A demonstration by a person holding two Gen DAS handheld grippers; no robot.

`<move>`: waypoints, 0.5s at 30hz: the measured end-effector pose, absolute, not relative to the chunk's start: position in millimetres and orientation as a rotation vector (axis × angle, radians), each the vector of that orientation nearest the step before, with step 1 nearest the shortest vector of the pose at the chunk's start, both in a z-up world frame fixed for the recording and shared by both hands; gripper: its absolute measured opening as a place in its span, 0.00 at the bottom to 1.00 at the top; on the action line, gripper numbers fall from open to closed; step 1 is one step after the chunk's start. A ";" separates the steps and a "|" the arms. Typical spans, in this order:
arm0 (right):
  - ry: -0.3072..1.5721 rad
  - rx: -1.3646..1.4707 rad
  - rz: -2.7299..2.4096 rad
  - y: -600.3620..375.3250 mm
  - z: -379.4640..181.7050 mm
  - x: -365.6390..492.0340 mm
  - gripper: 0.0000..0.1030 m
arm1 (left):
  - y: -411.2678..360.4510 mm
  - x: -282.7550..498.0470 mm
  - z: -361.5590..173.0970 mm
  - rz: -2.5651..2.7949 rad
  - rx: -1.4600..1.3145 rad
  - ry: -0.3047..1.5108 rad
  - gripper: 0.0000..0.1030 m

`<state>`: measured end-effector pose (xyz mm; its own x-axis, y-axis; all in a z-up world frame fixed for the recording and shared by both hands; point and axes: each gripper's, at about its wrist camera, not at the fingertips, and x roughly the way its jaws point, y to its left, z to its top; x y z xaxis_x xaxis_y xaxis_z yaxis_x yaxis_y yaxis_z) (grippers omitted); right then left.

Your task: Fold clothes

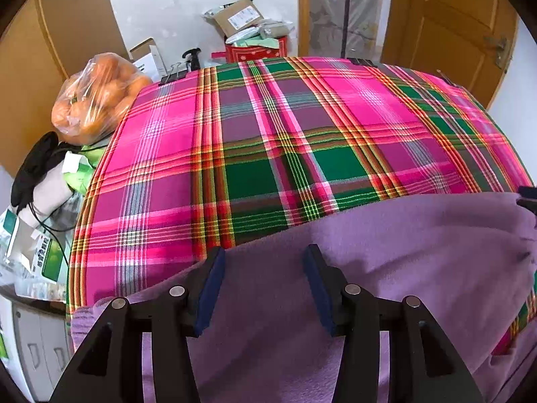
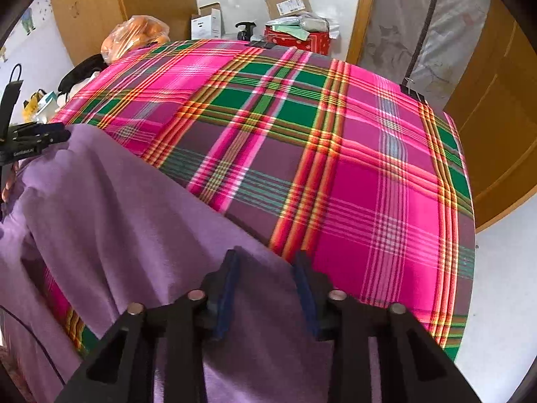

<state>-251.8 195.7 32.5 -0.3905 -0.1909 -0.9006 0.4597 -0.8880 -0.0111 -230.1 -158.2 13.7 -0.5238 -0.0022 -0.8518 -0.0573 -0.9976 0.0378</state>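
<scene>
Left gripper (image 1: 263,252) gaped over purple garment (image 1: 386,252), gripping nothing; right gripper (image 2: 266,255) likewise parted above same cloth. Garment lay rumpled on near edge of plaid-covered worktop (image 1: 268,134) — fold stage unclear. Next move needs an edge pinched. Beyond — bag of oranges (image 1: 97,97), boxes, wooden doors.

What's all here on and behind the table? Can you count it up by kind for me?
Purple garment: 1
Plaid tablecloth: 1
Handheld grippers, left and right: 2
Binder clips on the cloth's edge,: 3 visible
Bag of oranges: 1
Cardboard parcel: 1
Red box: 1
White carton: 1
Total: 11
</scene>
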 end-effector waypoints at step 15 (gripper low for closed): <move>0.422 1.324 -2.556 196.8 58.9 -273.3 0.02 | -162.5 -238.9 13.9 2.759 -1.520 0.027 0.49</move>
<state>-273.3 196.8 58.9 -0.5647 -0.0720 -0.8221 0.3327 -0.9315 -0.1469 -238.9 -162.5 13.9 -0.5346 -0.0159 -0.8450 -0.0007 -0.9998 0.0192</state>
